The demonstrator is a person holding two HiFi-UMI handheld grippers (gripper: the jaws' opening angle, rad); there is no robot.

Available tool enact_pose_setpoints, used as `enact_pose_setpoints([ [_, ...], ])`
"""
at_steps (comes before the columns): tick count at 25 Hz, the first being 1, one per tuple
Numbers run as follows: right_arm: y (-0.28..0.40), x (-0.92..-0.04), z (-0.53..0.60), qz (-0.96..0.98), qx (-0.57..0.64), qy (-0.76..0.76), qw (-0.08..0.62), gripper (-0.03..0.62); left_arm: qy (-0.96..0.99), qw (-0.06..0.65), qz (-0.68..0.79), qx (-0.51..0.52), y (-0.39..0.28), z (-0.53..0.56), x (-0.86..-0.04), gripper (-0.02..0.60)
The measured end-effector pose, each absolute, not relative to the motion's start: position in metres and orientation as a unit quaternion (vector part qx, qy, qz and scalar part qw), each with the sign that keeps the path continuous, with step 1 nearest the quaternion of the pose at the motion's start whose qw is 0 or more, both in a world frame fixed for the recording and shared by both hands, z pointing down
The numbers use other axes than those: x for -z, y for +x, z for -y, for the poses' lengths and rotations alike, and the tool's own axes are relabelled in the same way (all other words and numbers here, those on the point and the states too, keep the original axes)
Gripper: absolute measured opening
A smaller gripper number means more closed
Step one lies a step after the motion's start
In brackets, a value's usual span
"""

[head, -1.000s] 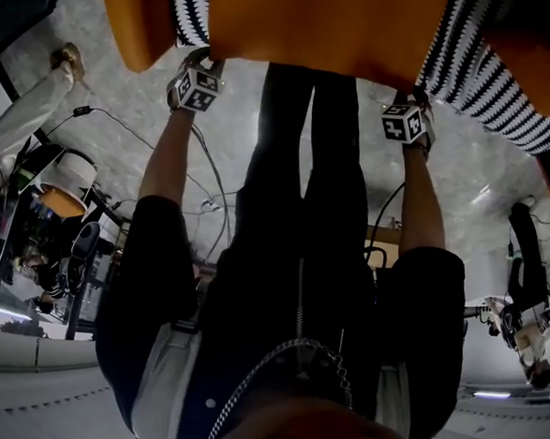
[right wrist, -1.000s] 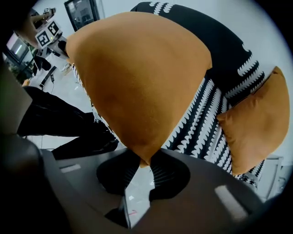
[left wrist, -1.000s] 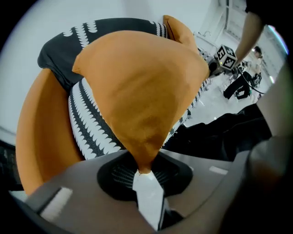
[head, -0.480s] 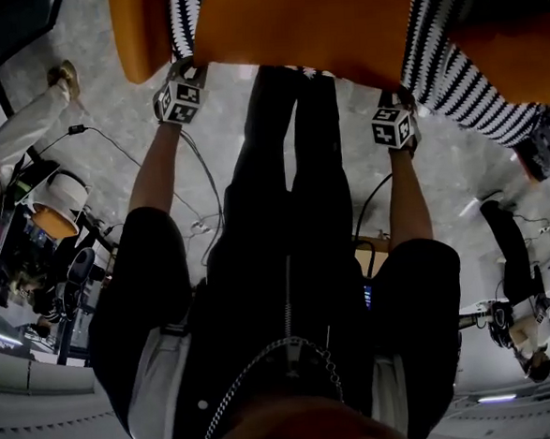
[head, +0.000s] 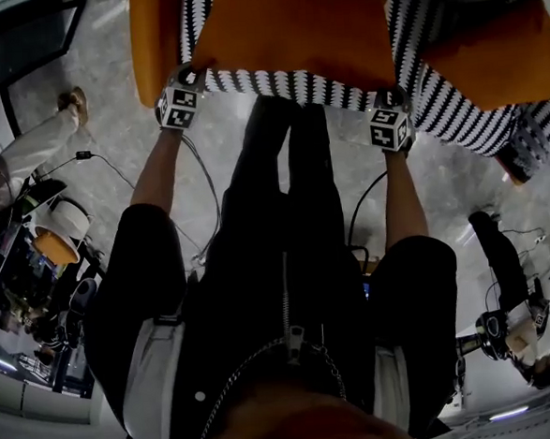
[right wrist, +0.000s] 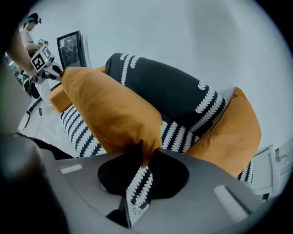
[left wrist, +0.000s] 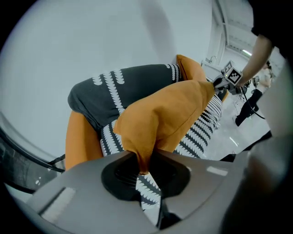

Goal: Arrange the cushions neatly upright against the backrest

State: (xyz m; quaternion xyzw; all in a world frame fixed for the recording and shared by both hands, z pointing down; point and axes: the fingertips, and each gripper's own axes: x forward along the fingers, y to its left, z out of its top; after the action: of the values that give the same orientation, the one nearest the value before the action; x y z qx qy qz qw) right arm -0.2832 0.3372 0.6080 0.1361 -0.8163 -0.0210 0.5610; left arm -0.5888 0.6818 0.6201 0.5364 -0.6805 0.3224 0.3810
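A plump orange cushion [head: 290, 34] hangs over the sofa's black-and-white patterned seat [head: 455, 107]. My left gripper [head: 190, 76] is shut on its near left corner, and my right gripper [head: 393, 95] is shut on its near right corner. Both pairs of jaws have just been closing with cushion fabric between them. In the left gripper view the left gripper [left wrist: 143, 167] pinches the orange cushion [left wrist: 169, 114]. In the right gripper view the right gripper [right wrist: 144, 160] pinches the orange cushion [right wrist: 110, 109]. A dark backrest cushion [right wrist: 174, 91] lies behind.
A second orange cushion [right wrist: 229, 132] leans at the sofa's right end, and an orange arm [left wrist: 80, 137] stands at the left. Cables [head: 207, 190] cross the marble floor. A person's leg [head: 34, 137] and gear [head: 51, 244] are at left, another person [head: 504, 264] at right.
Both grippers have lifted the orange cushion by its near corners. The patterned seat now shows under its near edge.
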Motion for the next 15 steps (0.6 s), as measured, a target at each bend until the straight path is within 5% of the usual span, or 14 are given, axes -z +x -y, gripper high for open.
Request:
enact_pose_setpoints([
  [15,-0.392,-0.541,-0.233,0.867,0.028,0.189,0.460,0.060,0.511,0.335,0.753,-0.244,-0.697,-0.575,-0.567,0.065],
])
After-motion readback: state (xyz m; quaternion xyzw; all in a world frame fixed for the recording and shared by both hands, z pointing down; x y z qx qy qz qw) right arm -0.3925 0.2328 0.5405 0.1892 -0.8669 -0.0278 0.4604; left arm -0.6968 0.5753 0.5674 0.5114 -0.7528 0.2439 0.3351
